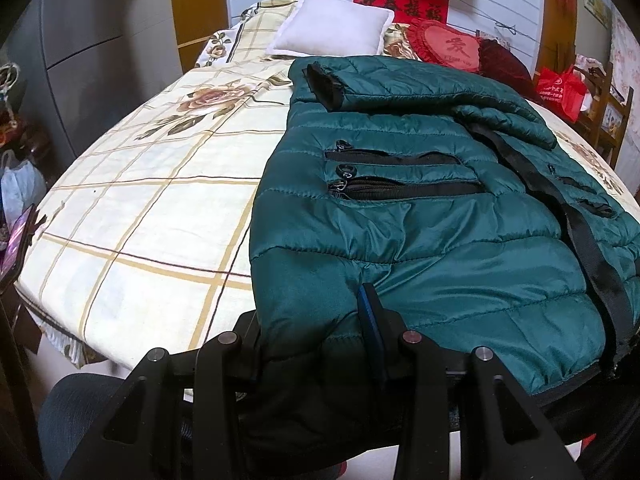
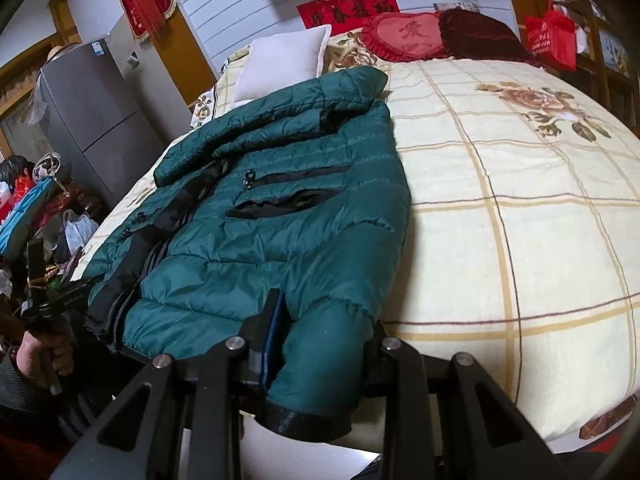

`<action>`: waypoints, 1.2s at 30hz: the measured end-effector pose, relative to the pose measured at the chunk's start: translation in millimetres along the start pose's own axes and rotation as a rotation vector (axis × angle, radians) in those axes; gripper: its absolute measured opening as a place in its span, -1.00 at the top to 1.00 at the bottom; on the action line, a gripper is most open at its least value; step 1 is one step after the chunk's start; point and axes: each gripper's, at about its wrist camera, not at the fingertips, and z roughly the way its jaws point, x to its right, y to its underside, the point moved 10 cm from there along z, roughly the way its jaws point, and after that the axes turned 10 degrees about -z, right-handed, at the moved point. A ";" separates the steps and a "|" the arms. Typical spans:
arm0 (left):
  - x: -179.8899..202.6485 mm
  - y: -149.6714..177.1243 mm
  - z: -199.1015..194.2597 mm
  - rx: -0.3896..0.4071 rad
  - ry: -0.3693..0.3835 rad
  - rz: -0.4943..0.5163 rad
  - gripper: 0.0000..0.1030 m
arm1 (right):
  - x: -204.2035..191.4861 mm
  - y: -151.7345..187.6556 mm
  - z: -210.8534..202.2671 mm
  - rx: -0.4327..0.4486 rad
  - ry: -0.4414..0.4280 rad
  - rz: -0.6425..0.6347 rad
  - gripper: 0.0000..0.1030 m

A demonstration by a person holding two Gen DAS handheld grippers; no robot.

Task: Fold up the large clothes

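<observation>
A dark green quilted jacket (image 1: 420,200) lies on the bed, front up, both sleeves folded across its chest; it also shows in the right wrist view (image 2: 280,208). My left gripper (image 1: 316,320) is shut on the jacket's bottom hem at its left corner, one blue-padded finger (image 1: 372,320) on top of the fabric. My right gripper (image 2: 320,332) is shut on the hem at the opposite corner, with the green fabric and its black edge band (image 2: 308,420) bunched between the fingers. The left gripper and the hand holding it show at the left of the right wrist view (image 2: 44,320).
The bed (image 1: 132,208) has a cream checked sheet with rose prints. A white pillow (image 1: 332,28) and red heart cushion (image 1: 448,46) lie at its head. A grey fridge (image 2: 96,120) and clutter (image 2: 36,208) stand on one side, a red bag (image 2: 552,40) on the other.
</observation>
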 end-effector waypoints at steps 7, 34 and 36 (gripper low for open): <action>-0.4 0.0 0.3 0.000 -0.001 0.002 0.14 | -0.9 0.9 -0.6 0.001 0.006 -0.007 0.41; -10.7 -21.5 -32.9 0.017 0.113 -0.100 0.69 | -14.0 -23.3 -41.8 0.118 -0.048 -0.044 0.64; -10.2 -23.9 -44.3 0.034 0.123 -0.094 0.69 | -18.3 -25.2 -50.7 0.128 -0.049 -0.060 0.64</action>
